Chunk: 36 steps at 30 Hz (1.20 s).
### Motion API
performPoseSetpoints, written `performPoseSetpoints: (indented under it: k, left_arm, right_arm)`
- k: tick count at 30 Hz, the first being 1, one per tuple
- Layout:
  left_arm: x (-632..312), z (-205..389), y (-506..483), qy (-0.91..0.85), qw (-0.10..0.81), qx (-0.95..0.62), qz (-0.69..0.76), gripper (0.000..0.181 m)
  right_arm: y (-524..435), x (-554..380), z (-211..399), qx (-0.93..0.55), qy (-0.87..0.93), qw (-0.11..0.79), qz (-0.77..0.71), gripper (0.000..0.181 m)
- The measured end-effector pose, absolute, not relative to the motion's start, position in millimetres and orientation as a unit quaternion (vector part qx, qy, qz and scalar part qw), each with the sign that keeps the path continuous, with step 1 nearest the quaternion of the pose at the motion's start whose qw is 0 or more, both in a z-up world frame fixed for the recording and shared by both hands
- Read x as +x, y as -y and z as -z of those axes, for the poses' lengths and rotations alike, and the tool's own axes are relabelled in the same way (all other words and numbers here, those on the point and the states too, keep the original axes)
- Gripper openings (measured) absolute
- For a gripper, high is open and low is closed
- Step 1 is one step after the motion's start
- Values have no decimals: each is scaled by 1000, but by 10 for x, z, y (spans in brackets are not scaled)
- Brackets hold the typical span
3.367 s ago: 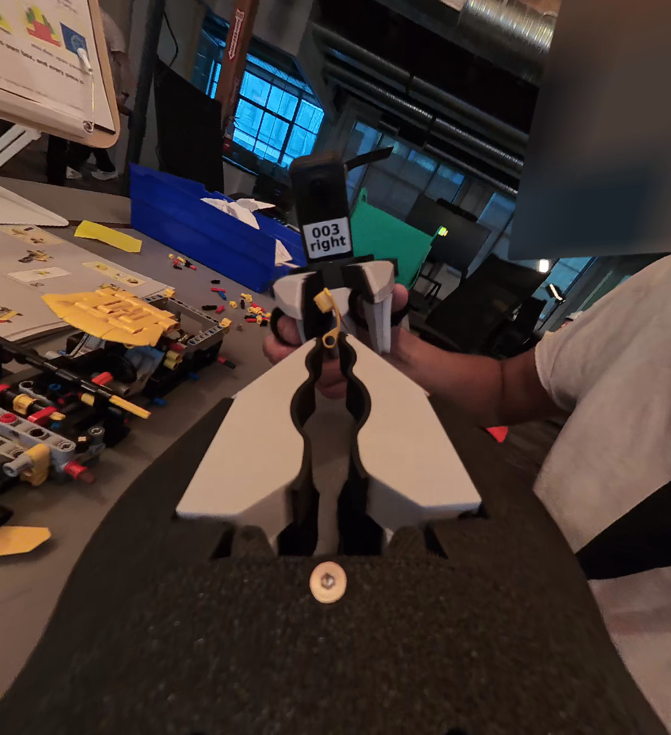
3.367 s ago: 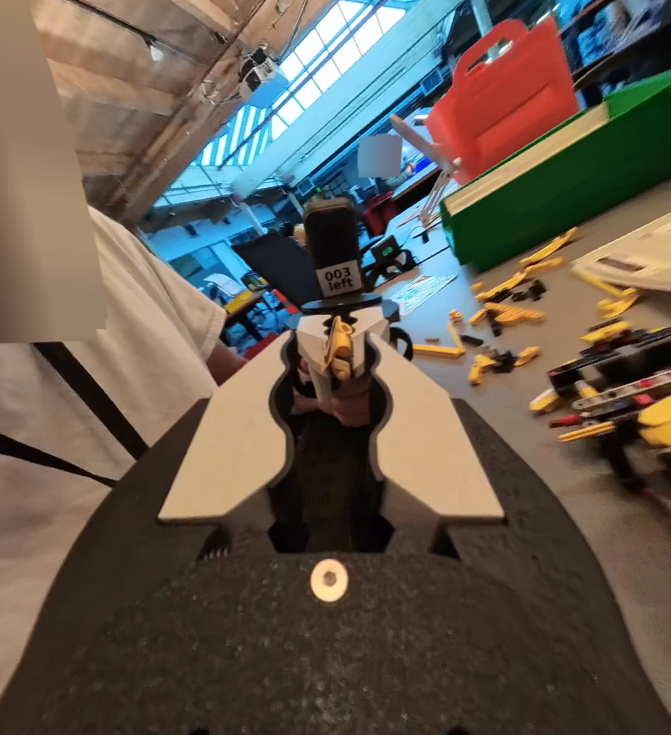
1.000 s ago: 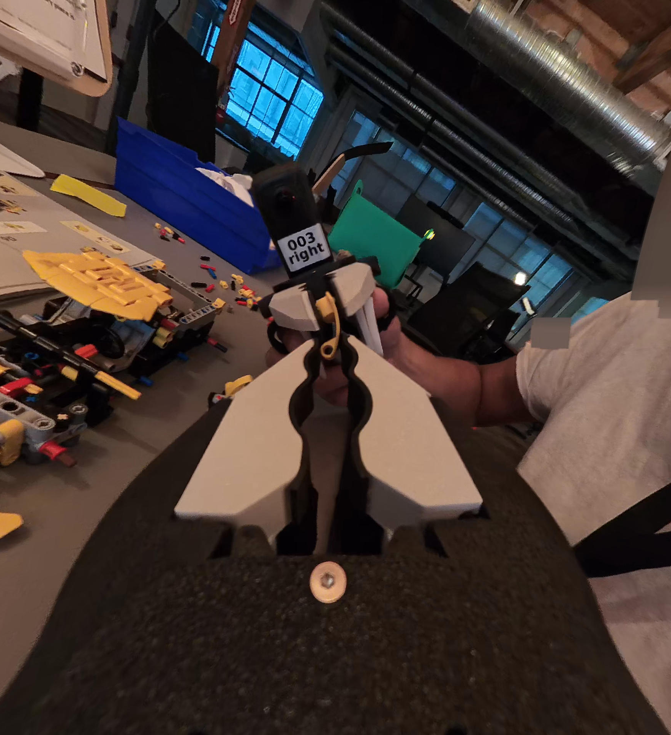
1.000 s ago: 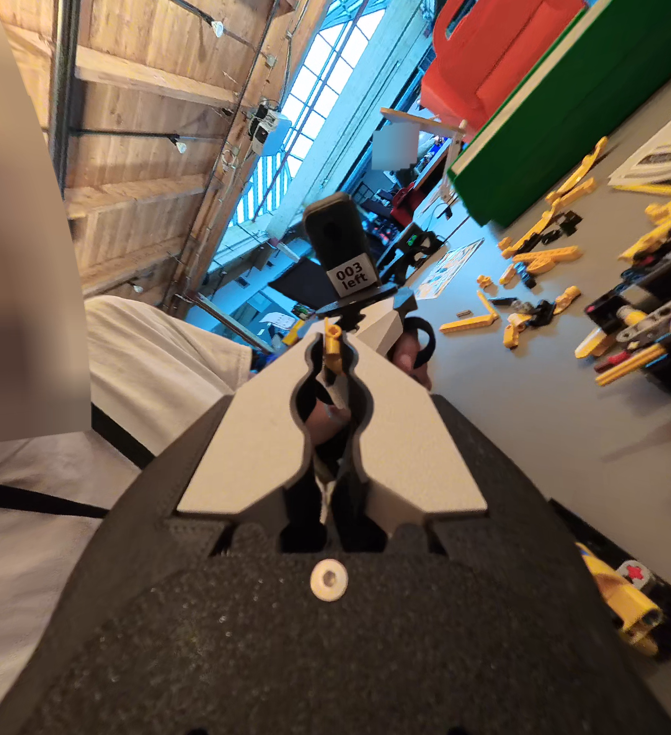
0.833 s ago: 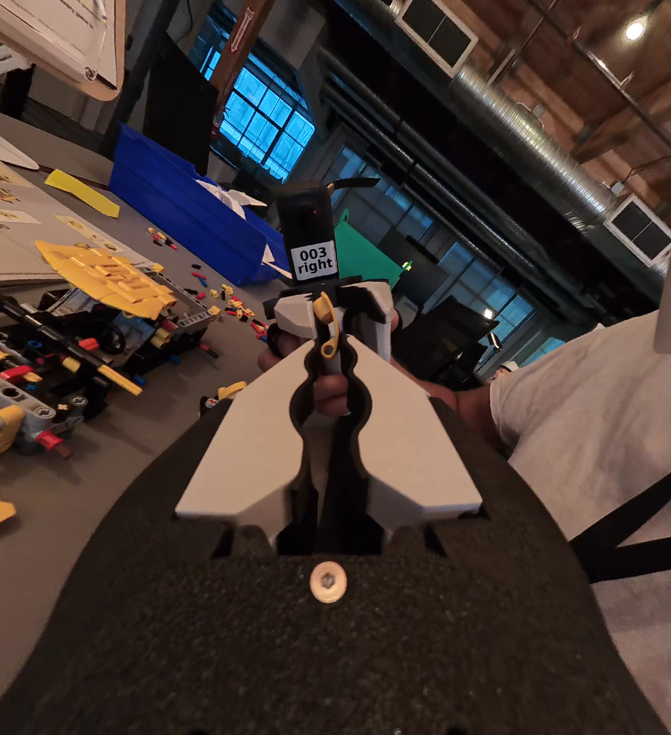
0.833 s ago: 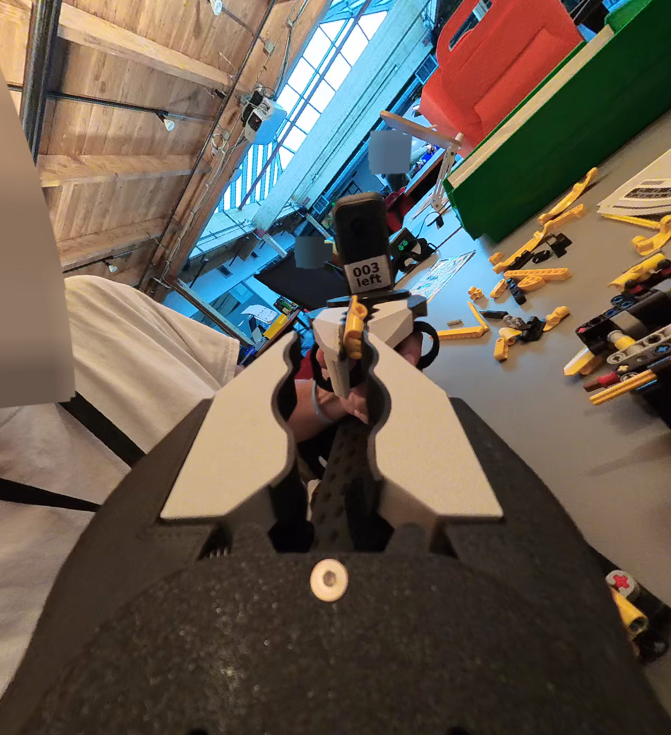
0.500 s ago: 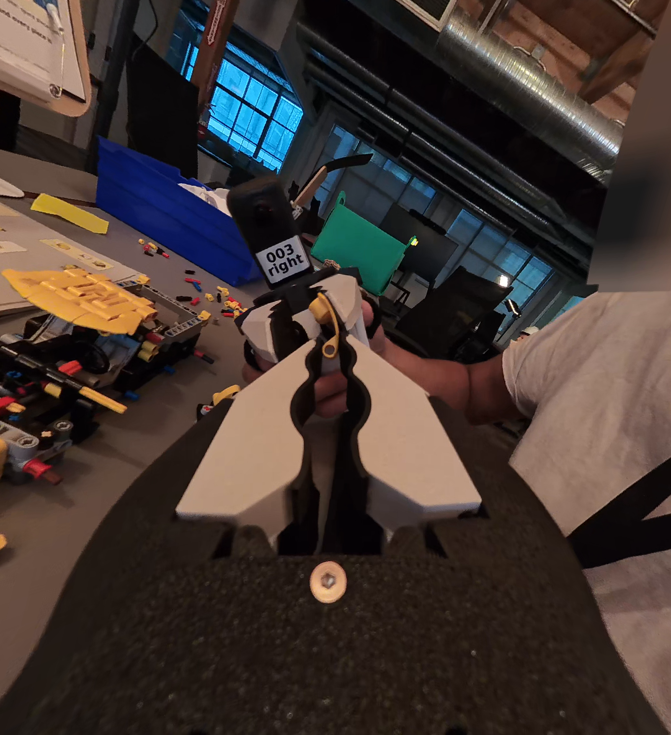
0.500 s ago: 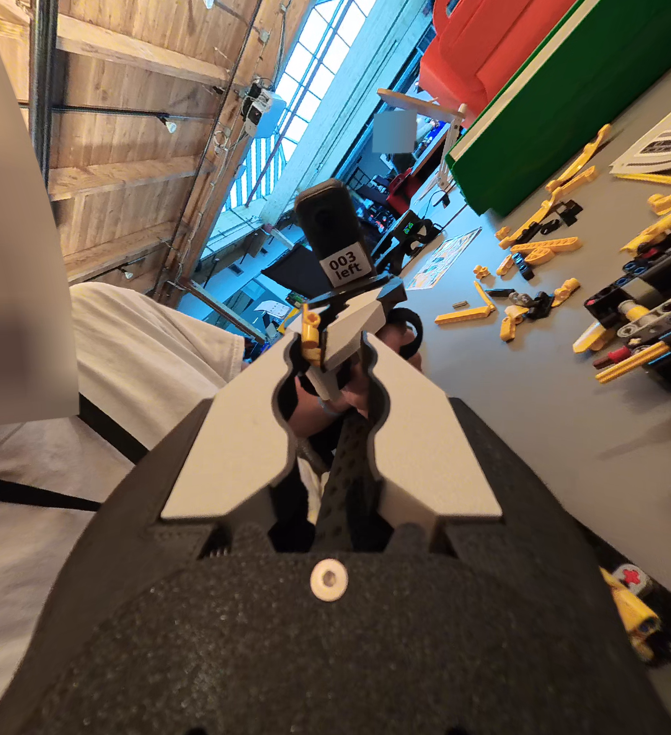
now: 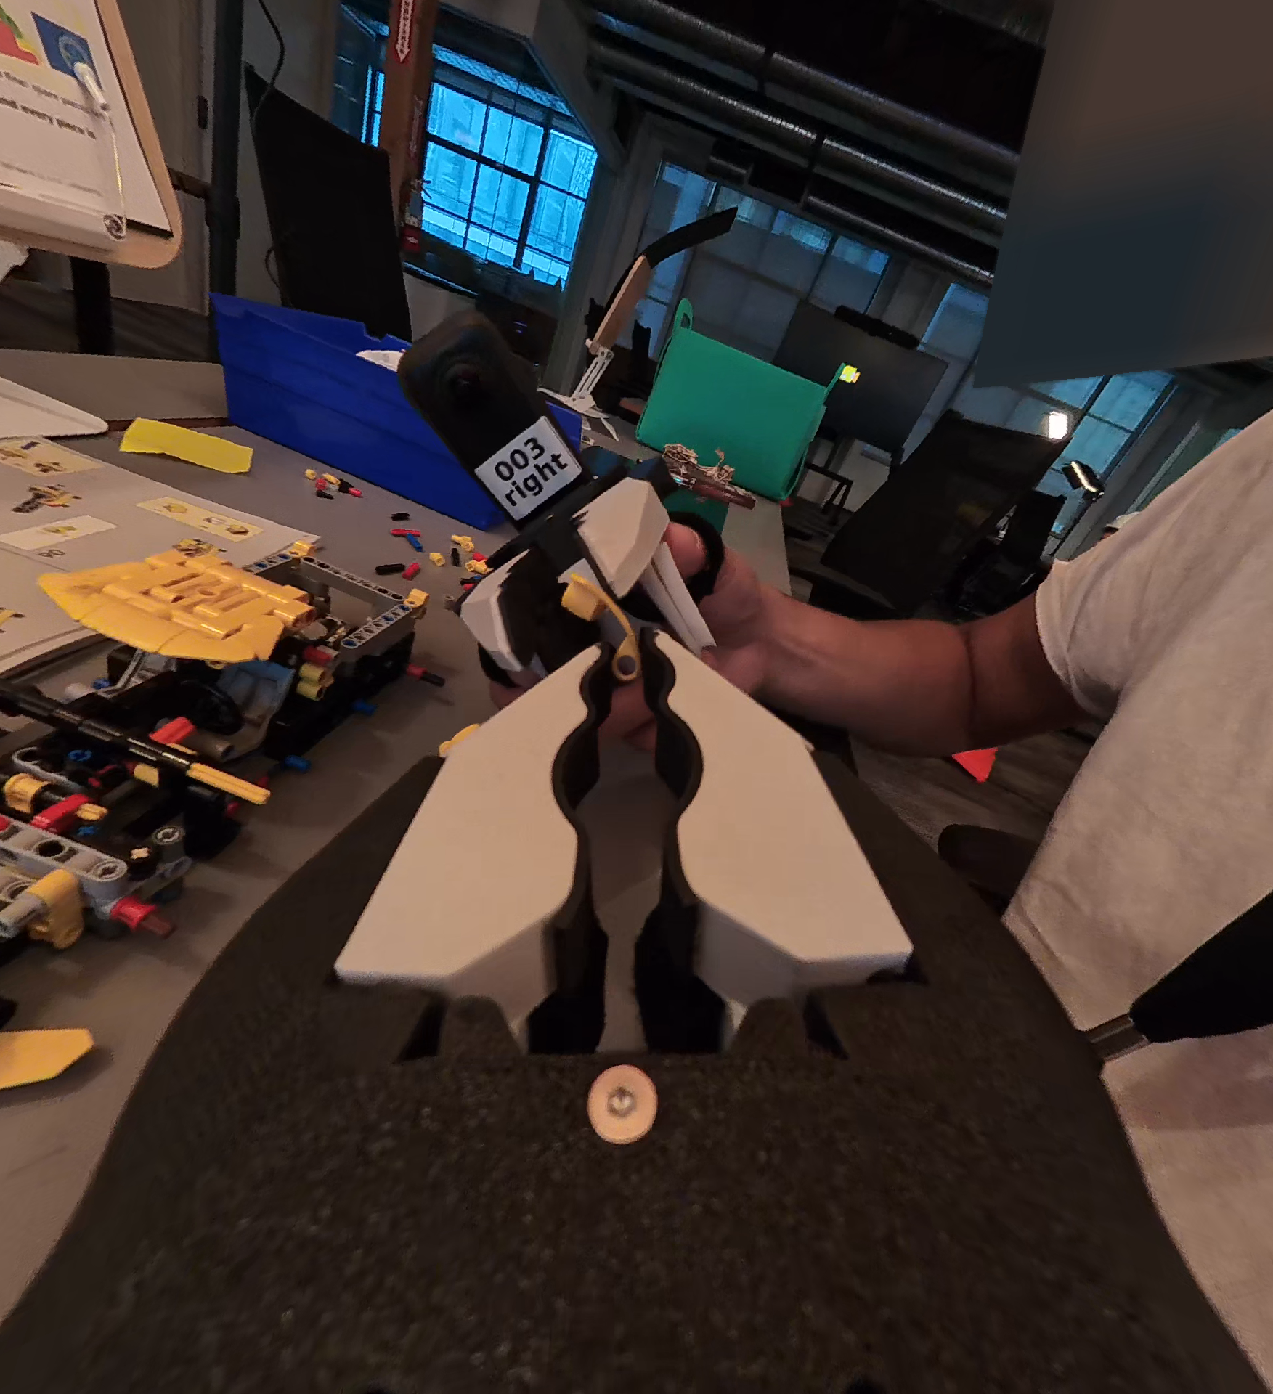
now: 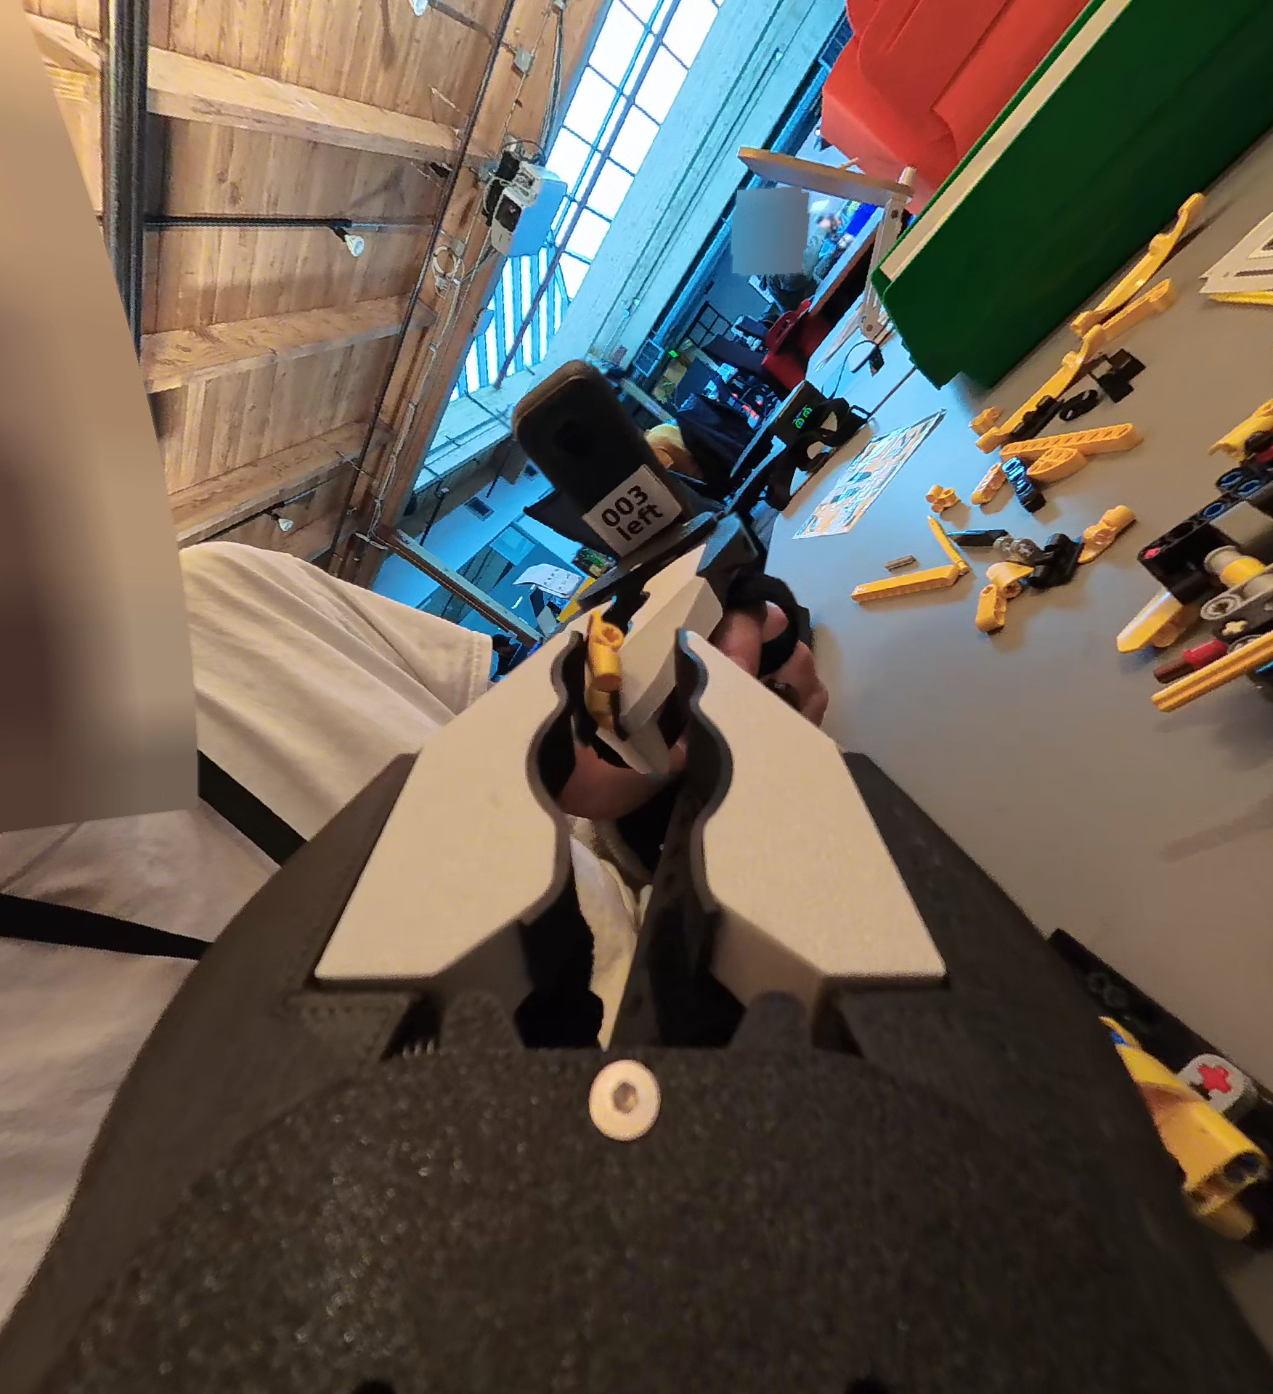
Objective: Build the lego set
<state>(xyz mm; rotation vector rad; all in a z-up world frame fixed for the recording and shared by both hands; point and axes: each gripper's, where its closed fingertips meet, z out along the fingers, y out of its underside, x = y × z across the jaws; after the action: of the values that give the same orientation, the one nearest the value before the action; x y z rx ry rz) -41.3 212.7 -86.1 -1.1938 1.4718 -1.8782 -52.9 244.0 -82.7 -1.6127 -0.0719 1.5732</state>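
Observation:
My left gripper (image 9: 625, 664) is shut on the lower end of a small curved yellow Lego piece (image 9: 603, 615), held in the air above the table's near edge. My right gripper (image 9: 573, 596) faces it tip to tip, tilted to the left, with its jaws apart around the piece's upper end. In the right wrist view my right gripper (image 10: 629, 645) is partly open. The yellow piece (image 10: 604, 664) and a white finger of the left gripper (image 10: 622, 724) lie between its fingers. The partly built model, with a yellow hood (image 9: 180, 611) and a black and grey chassis (image 9: 90, 792), stands on the table to the left.
A blue bin (image 9: 316, 407) and an instruction booklet (image 9: 52, 513) lie behind the model. Loose yellow and black parts (image 10: 1056, 452) lie scattered before a green bin (image 10: 1071, 226). A yellow and black sub-assembly (image 10: 1184, 1146) lies near my right gripper. The person's torso is close behind both grippers. My left and right fingertips are right by each other. From either gripper's tips it is about 15 centimetres to the yellow hood (image 9: 180, 611).
Both grippers have rolled while staying tip to tip. The right gripper was nearly shut around the yellow piece a second ago and stands wider now. The left gripper kept its hold.

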Motion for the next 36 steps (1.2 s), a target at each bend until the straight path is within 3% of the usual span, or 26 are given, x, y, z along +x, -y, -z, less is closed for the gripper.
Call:
performPoseSetpoints:
  k: [7,9,19,36]
  left_arm:
    - [-444,827,-2090,-538,230,-423,692,6]
    - [-483,787,-2038,-538,216,-407,706,7]
    - [-514,708,-2108,-504,188,-410,737,7]
    - [-501,754,-2068,-525,207,-409,717,7]
  right_arm:
    - [-2433,-507,770,-624,17,425,-655,17]
    - [-2467,-429,757,-620,0,435,-653,5]
    - [-2355,-537,663,-604,42,429,-671,29]
    - [-2410,-520,747,-623,28,426,-656,23]
